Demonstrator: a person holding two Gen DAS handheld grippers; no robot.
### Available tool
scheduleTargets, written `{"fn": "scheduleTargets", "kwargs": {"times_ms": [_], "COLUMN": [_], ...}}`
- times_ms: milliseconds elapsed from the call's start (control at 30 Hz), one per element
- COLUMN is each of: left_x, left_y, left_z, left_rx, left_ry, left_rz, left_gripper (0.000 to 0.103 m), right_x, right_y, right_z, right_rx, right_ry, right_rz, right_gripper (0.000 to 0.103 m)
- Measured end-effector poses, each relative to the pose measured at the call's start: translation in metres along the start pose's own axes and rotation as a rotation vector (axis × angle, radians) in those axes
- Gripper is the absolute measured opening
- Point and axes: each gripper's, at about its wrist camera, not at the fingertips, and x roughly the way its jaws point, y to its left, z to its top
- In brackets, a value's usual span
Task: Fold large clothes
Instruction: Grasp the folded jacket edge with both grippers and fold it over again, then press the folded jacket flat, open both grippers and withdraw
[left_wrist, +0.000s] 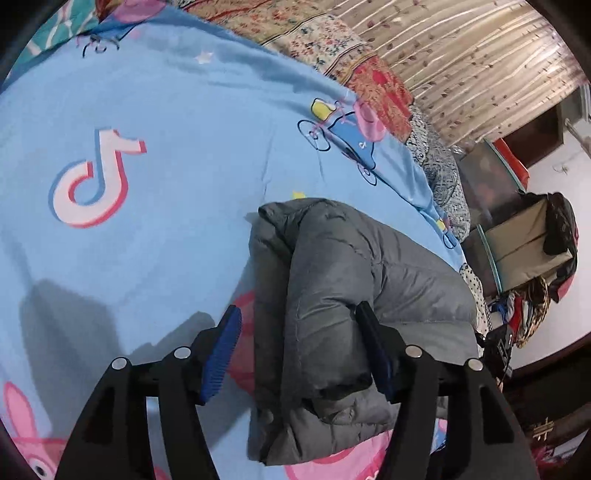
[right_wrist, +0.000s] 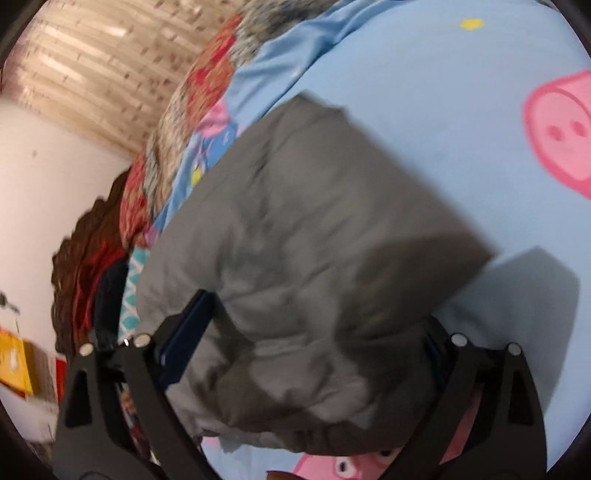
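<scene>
grey and quilted, the puffy jacket (left_wrist: 343, 295) lies in a folded bundle on the bed, on a light blue bedsheet (left_wrist: 155, 229) printed with pink cartoon pigs and a white music-note logo (left_wrist: 92, 177). in the left wrist view the bundle sits toward the right edge of the bed. the left tool (left_wrist: 299, 350) has its fingers spread wide; a thick fold of the jacket lies between them, the right pad touches the fabric, and the left blue pad (left_wrist: 221, 358) stands clear of it over the sheet.

in the right wrist view, which is blurred, the jacket (right_wrist: 306, 258) fills the middle. the right tool (right_wrist: 314, 343) is also spread wide with the near part of the bundle bulging between its fingers; whether the pads press it i cannot tell. a patchwork quilt (left_wrist: 373, 85) lies at the far edge of the bed, with a patterned curtain (left_wrist: 480, 55) beyond it.
</scene>
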Motion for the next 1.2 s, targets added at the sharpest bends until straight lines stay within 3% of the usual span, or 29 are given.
{"fn": "scheduleTargets", "kwargs": {"times_ms": [200, 333, 367, 400, 467, 533, 600, 700, 933, 1100, 1167, 1200], "left_x": [0.008, 0.040, 0.052, 0.056, 0.062, 0.063, 0.062, 0.052, 0.006, 0.011, 0.030, 0.046], "left_y": [0.004, -0.005, -0.012, -0.019, -0.035, -0.042, -0.050, -0.067, -0.073, -0.058, -0.048, -0.039], "left_z": [0.000, -0.016, -0.025, -0.032, -0.038, -0.035, -0.027, -0.004, 0.086, 0.141, 0.152, 0.157], "left_rx": [-0.010, -0.006, 0.019, 0.048, 0.099, 0.086, 0.085, 0.118, 0.138, 0.107, 0.088, 0.073], "left_ry": [0.018, 0.137, 0.161, 0.121, 0.104, 0.087, 0.054, 0.002, -0.234, -0.355, -0.346, -0.314], "left_rz": [-0.013, -0.077, -0.058, -0.039, 0.001, -0.008, 0.001, 0.009, 0.121, 0.309, 0.397, 0.455], "left_gripper": [0.092, 0.097, 0.100, 0.108, 0.111, 0.111, 0.090, 0.079, 0.078, 0.079, 0.079, 0.079], "right_x": [0.016, 0.031, 0.037, 0.040, 0.047, 0.055, 0.061, 0.068, 0.107, 0.164, 0.194, 0.214], "right_y": [0.016, 0.029, 0.033, 0.036, 0.048, 0.063, 0.080, 0.113, 0.199, 0.230, 0.225, 0.215], "right_z": [-0.006, -0.012, -0.014, -0.016, -0.018, -0.020, -0.016, -0.002, 0.061, 0.110, 0.119, 0.123], "right_rx": [-0.022, -0.044, -0.051, -0.054, -0.085, -0.129, -0.169, -0.272, -0.459, -0.493, -0.491, -0.473], "right_ry": [0.028, 0.061, 0.073, 0.078, 0.087, 0.106, 0.111, 0.074, -0.057, -0.118, -0.100, -0.064], "right_rz": [0.024, 0.032, 0.034, 0.033, 0.012, 0.029, 0.032, 0.002, 0.008, -0.068, -0.151, -0.214], "right_gripper": [0.094, 0.094, 0.094, 0.094, 0.090, 0.071, 0.056, 0.044, 0.041, 0.041, 0.051, 0.062]}}
